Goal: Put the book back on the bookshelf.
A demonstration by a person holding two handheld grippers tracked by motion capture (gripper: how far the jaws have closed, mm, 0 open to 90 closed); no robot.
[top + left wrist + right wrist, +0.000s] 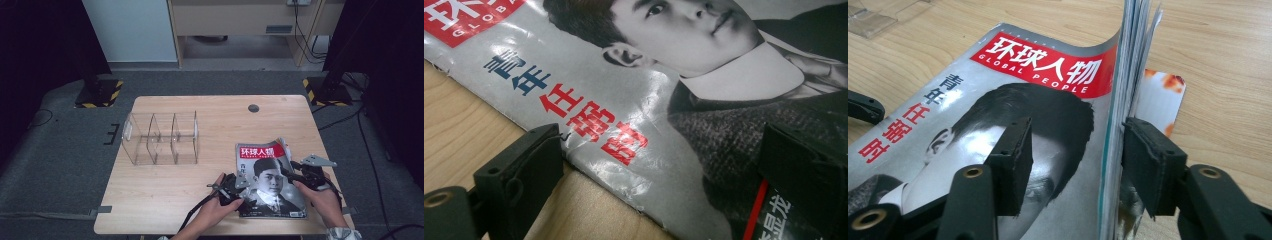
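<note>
jaws of the right gripper [1073,165] stand half spread around the lifted right edge of the magazine [270,182]: one pad sits against the outside of the raised sheaf of pages, the other is clear of the cover, so nothing is pinched yet. jaws of the left gripper [659,165] are released and wide, straddling the magazine's left edge low over the cover, one over bare wood, the other over the print. the magazine lies at the near right of the wooden table [165,190], cover up, its right side curled upward. it looks light and floppy, with a glossy, slippery, already creased cover; thin pages would sag or fan out if taken by one corner, so a bite on the whole thick edge seems safest. the tabletop is smooth and level, with a clear plastic divider rack [160,138] well apart to the left. beyond the table lie grey carpet, black stands on striped bases and pale cabinets.
</note>
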